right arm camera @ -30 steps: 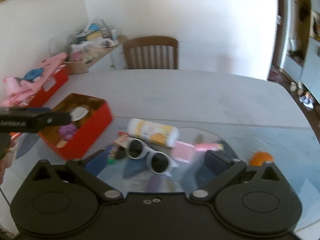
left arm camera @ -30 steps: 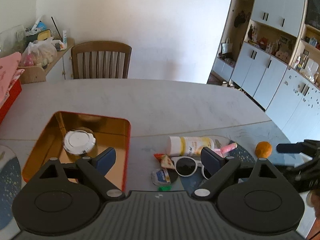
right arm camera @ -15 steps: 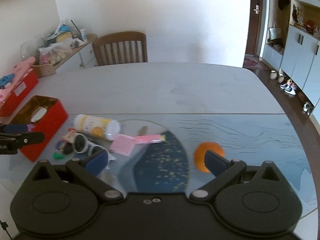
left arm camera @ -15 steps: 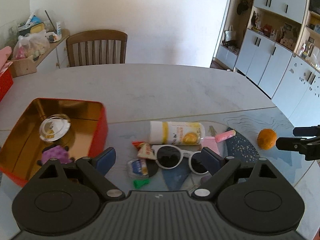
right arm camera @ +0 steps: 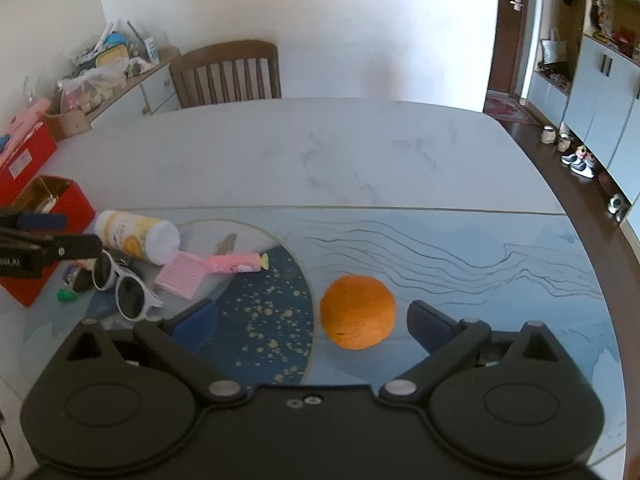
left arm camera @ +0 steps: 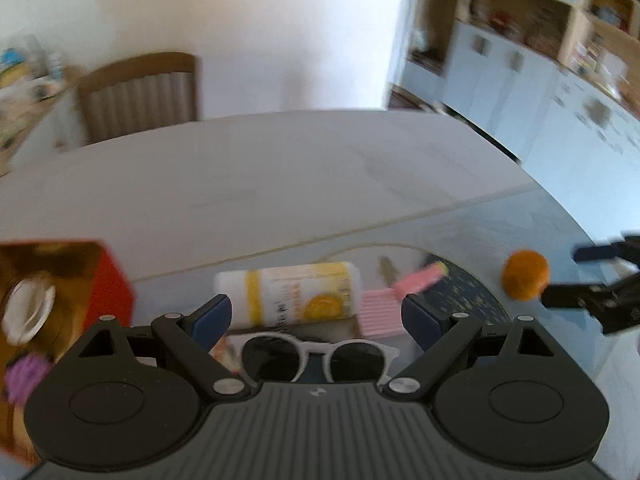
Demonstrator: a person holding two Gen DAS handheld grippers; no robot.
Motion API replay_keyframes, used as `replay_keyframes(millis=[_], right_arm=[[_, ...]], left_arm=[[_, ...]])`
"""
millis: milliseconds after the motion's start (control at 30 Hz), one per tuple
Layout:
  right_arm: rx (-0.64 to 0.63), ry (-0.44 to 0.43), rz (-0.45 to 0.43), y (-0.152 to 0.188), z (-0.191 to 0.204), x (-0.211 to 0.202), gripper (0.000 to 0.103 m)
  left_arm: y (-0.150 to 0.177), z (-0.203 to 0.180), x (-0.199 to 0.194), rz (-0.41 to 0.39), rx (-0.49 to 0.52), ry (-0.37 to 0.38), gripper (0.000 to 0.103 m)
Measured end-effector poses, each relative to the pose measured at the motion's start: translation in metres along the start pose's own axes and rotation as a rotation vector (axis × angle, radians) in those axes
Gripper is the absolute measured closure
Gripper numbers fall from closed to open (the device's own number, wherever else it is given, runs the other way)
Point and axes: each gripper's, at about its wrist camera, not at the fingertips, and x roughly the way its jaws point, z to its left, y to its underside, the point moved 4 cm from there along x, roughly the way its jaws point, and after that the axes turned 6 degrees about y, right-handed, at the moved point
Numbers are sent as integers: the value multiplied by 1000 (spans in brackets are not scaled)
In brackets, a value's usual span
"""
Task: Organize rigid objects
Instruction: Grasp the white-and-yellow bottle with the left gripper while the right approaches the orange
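Right tool (right arm camera: 312,322) open, astride the orange (right arm camera: 357,311); left tool (left arm camera: 316,318) open over white sunglasses (left arm camera: 316,358), long axis crosswise.

The pale grey marbled bench (right arm camera: 320,160) turns light blue with thin dark wavy lines toward the lower frame, around a dark navy round patch speckled with gold (right arm camera: 264,312). A round orange fruit (right arm camera: 357,311) sits at lower centre. White-framed sunglasses with dark lenses (right arm camera: 120,284) lie at left, by a white cylindrical bottle with a yellow-orange label (right arm camera: 136,236), a pink ribbed square card (right arm camera: 182,274) and a pink wrapped stick (right arm camera: 234,263). A red metal box with a gold inside (right arm camera: 60,200) stands at far left. The tongs (right arm camera: 312,322) are black with dark blue pads (right arm camera: 196,322).
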Motion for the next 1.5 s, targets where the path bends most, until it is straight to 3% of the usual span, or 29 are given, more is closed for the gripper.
replay_keyframes(millis=[133, 367, 567, 767, 1100, 1267, 1333, 1500], right_arm=[[5, 0, 21, -1, -9, 11, 2], [7, 3, 56, 1, -13, 28, 5], [2, 4, 75, 2, -9, 35, 7], [3, 18, 94, 3, -11, 42, 10], [42, 60, 112, 4, -15, 56, 24], [56, 76, 110, 4, -14, 58, 33], [59, 85, 113, 4, -14, 59, 36], [62, 113, 126, 6, -11, 61, 46]], left_arm=[[-8, -1, 14, 42, 113, 40, 11], [-12, 12, 39, 118, 162, 88, 11], [-23, 14, 51, 134, 268, 94, 11], [-21, 15, 68, 200, 361, 132, 11], [-14, 20, 85, 210, 369, 114, 12], [-14, 21, 85, 186, 361, 91, 25], [-15, 21, 83, 181, 353, 88, 37], [-15, 23, 84, 183, 344, 59, 45]])
